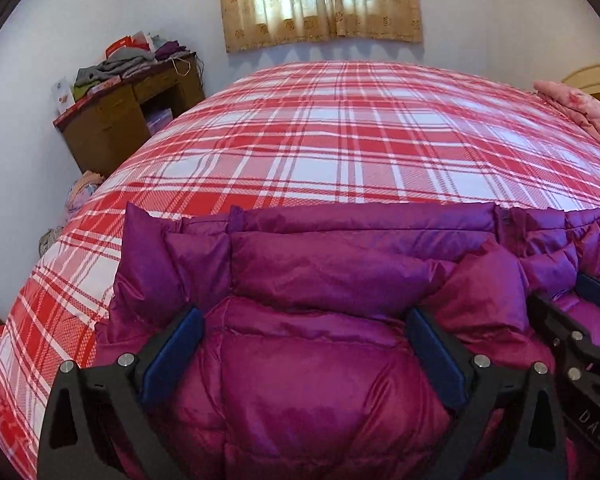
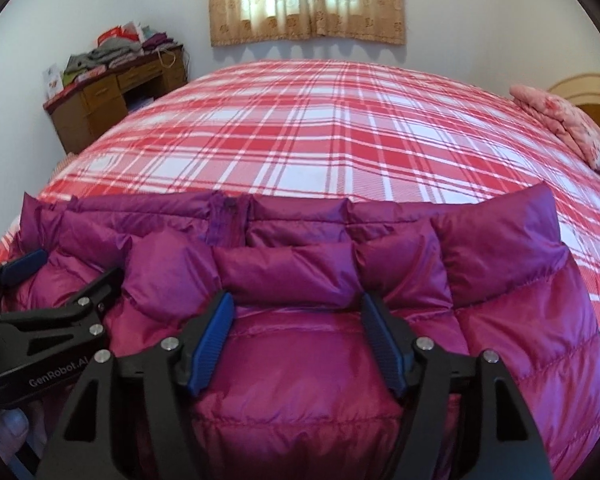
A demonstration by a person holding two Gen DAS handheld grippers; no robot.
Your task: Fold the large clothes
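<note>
I have both tools over a purple puffer jacket [image 1: 324, 280] lying on the near part of a bed with a red and white plaid cover [image 1: 340, 132]. My left tool [image 1: 304, 340] is spread wide, its blue pads [image 1: 172, 356] straddling a padded section without pinching it. My right tool [image 2: 298, 332] is released too, gaping less, with quilted fabric bulging between its pads [image 2: 214, 340].

The left tongs [image 1: 304, 320] stand wide open, angled downward. The right tongs [image 2: 298, 308] beside them are parted less widely, tilted down alike. Nothing is pinched between either pair's blue pads [image 2: 214, 340].
</note>
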